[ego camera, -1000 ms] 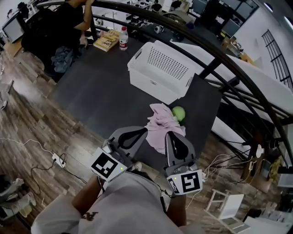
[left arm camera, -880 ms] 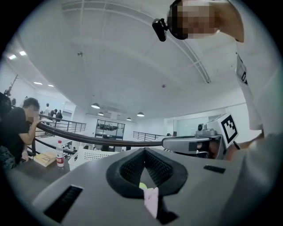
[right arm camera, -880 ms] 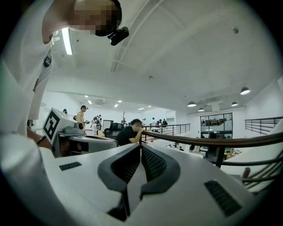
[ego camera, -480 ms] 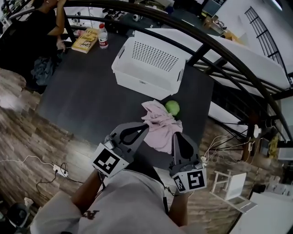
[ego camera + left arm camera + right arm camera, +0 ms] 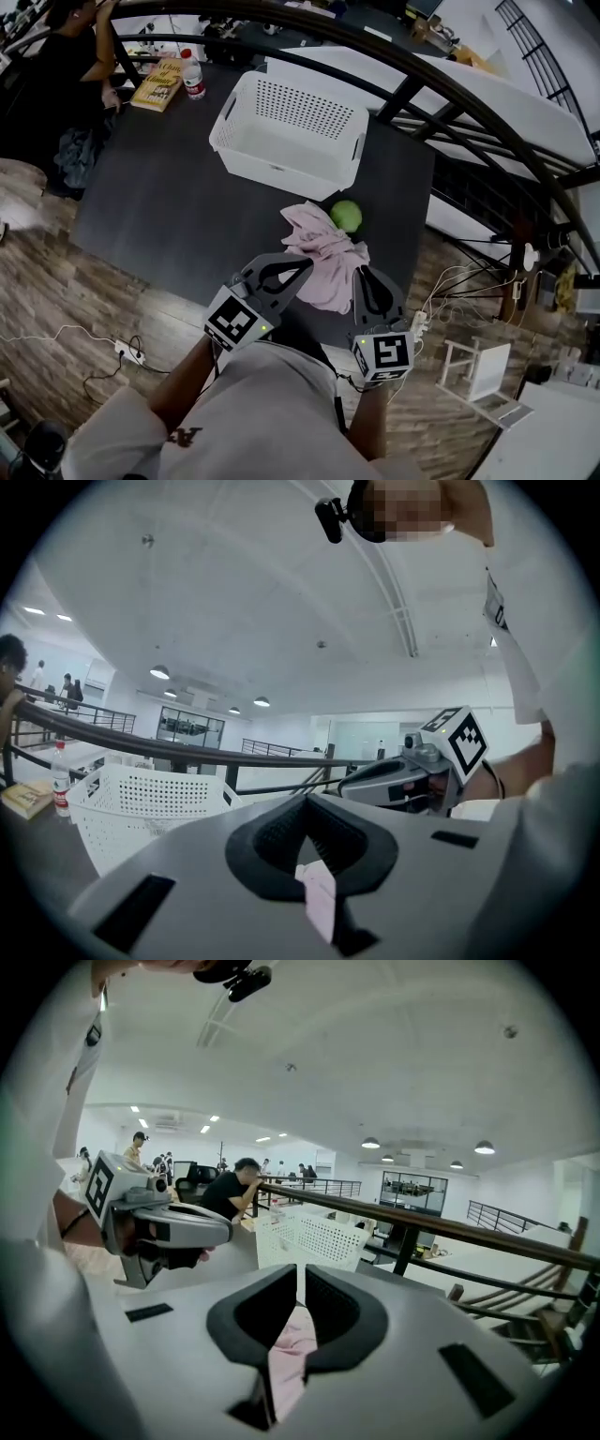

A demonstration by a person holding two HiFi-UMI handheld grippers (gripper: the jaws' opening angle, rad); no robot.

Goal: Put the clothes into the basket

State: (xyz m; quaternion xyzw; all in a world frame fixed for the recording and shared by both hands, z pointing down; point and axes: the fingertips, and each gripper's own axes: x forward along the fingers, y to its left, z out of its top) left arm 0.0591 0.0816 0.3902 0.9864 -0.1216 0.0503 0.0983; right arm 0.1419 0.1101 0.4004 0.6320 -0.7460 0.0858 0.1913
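Pink cloth (image 5: 323, 258) pinched by left gripper (image 5: 302, 266) and right gripper (image 5: 361, 273), both clamped; white basket (image 5: 274, 171) empty, transfer not done.

Head view looks steeply down; both gripper views face the shared basket (image 5: 281, 167).

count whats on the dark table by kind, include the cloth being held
white basket: 1
pink garment: 1
green ball: 1
water bottle: 1
yellow book: 1
total: 5
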